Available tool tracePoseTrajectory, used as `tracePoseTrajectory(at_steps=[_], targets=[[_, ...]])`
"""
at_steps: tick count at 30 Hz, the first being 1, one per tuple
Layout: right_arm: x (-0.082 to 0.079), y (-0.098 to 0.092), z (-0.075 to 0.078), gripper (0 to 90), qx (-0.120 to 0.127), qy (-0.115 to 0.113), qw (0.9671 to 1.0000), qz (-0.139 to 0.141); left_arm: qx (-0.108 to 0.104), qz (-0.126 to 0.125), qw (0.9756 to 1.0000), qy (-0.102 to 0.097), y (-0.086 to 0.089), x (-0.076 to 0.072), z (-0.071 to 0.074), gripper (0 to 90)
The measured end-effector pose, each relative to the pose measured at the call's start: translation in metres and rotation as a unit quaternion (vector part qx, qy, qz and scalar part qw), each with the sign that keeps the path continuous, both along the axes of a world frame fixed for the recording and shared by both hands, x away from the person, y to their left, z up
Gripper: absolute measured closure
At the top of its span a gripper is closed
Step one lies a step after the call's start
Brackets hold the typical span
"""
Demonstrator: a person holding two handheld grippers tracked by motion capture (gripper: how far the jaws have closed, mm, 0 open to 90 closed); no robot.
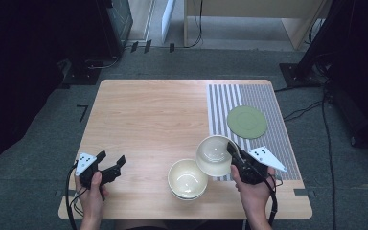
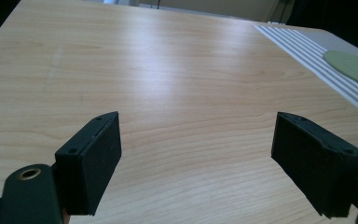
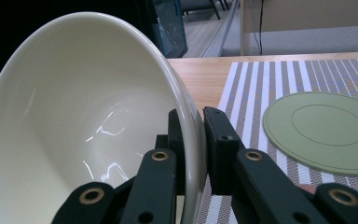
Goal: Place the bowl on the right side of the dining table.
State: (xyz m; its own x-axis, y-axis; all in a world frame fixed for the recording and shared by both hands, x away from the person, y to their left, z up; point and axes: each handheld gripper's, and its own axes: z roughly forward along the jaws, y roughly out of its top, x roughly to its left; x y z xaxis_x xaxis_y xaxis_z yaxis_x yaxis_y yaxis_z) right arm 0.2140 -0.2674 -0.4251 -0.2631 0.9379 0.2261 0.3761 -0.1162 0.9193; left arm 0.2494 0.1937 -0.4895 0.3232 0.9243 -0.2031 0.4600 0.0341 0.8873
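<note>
My right gripper [image 1: 234, 152] is shut on the rim of a cream bowl [image 1: 214, 155], which hangs tilted above the table with its opening turned leftward. In the right gripper view the bowl [image 3: 74, 126] fills the left half, and the gripper [image 3: 192, 135] clamps its wall from both sides. Another cream bowl [image 1: 187, 178] stands upright on the wood near the front edge, just left of the held one. My left gripper [image 1: 111, 160] is open at the front left, low over bare wood, and the left gripper view shows the gripper [image 2: 196, 154] with nothing between its jaws.
A striped grey placemat [image 1: 258, 96] covers the right side of the wooden table [image 1: 153, 115]. A flat green plate [image 1: 247, 121] lies on it, also visible as the plate [image 3: 324, 130] and at the far right as the plate [image 2: 352, 65].
</note>
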Motion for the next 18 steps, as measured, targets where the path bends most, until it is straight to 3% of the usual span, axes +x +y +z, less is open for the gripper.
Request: tracePoseTrajectory(at_steps=[11,18], targets=[[0.002,-0.008,0.000,82.4,0.001,0.000,0.9999,-0.011,0.008,0.023,0.9997,0.010,0.021,0.001,-0.010,15.5],[0.004,-0.012,-0.001,82.3,0.000,0.002,0.9998,-0.017,0.031,0.023,0.9992,0.013,0.027,0.002,-0.015,15.5]])
